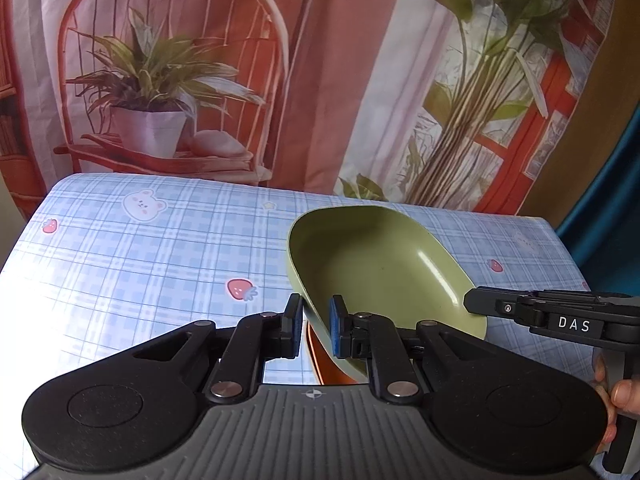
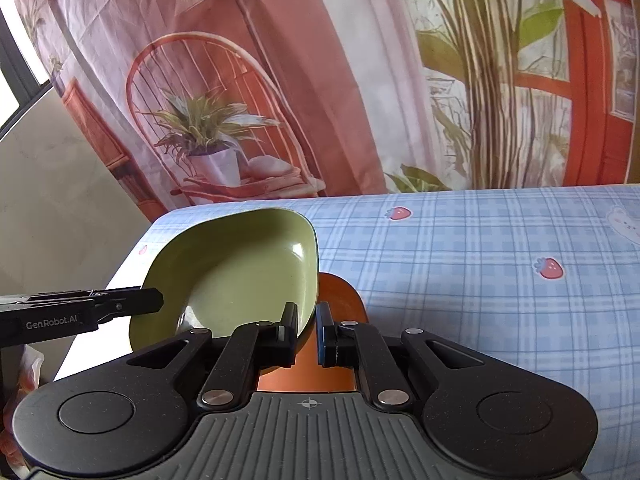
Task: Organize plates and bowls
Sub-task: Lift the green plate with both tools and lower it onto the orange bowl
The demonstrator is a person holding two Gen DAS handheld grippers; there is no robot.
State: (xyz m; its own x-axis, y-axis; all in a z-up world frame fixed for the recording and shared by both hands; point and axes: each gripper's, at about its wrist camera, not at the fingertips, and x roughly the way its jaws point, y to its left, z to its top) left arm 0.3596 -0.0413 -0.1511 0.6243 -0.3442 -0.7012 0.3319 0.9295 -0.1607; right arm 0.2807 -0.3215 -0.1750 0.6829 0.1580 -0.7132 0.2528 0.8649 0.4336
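Note:
A green square bowl (image 1: 376, 264) is held tilted over the table, and it also shows in the right wrist view (image 2: 240, 272). My left gripper (image 1: 316, 326) is shut on its left rim. My right gripper (image 2: 307, 330) is shut on its right rim; its tip shows in the left wrist view (image 1: 480, 304). The left gripper's tip shows in the right wrist view (image 2: 148, 300). An orange dish (image 2: 340, 300) sits under the bowl, mostly hidden; an orange edge shows in the left wrist view (image 1: 316, 356).
The table has a blue plaid cloth (image 1: 140, 264) with strawberries and bears. A printed curtain (image 1: 320, 80) hangs behind the far edge. The cloth stretches to the right in the right wrist view (image 2: 500, 280).

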